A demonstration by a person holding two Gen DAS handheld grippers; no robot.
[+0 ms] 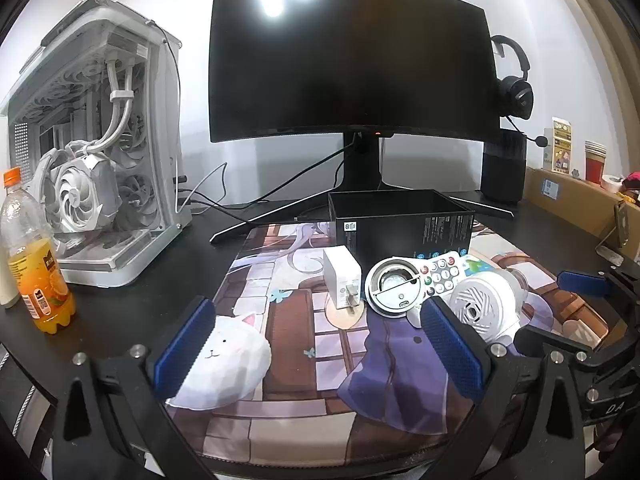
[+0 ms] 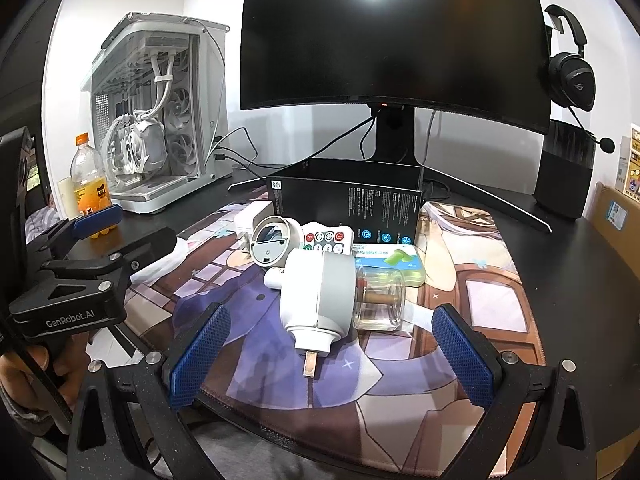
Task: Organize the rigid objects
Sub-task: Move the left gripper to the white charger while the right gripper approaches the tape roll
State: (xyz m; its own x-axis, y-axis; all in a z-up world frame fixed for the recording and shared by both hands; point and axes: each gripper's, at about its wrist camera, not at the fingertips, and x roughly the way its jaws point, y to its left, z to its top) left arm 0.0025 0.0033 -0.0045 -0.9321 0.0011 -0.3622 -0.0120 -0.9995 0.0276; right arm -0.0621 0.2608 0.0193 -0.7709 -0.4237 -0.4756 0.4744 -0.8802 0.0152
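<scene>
Both grippers hover low over the printed desk mat (image 2: 460,264), tilted a bit downward, nothing in either one. Left gripper (image 1: 320,344): jaws spread wide, empty; the white cat-face lump (image 1: 228,360) sits just behind its left pad. Right gripper (image 2: 332,354): jaws equally wide, empty, straddling the lamp-like white device (image 2: 320,300) that lies on its side, prong toward the camera. My read: that one is lined up to be picked first.

The open black box (image 2: 348,196) stands at the back of the mat, in front of the monitor (image 2: 396,36), mouth up. Probably the bin for the loose items, which are piled right against its front face, so a short carry.

Count on the mat:
- 1 white device with a clear glass end
- 1 round white ring gadget (image 2: 276,242), leaning upright
- 1 remote (image 2: 330,240), flat, partly under the others
- 1 white wall charger (image 1: 342,280), standing, prongs forward
- 1 green-and-white flat pack (image 2: 390,264), beside the glass end
- 1 cat-face lump, apart from the pile on the left

Off the mat: 1 orange drink bottle (image 1: 34,256) and 1 white PC case (image 1: 100,140) on the left, 1 headset (image 2: 570,72) hung by the monitor's right edge.

Nothing visible inside the box from these angles; cannot tell whether it holds anything.
</scene>
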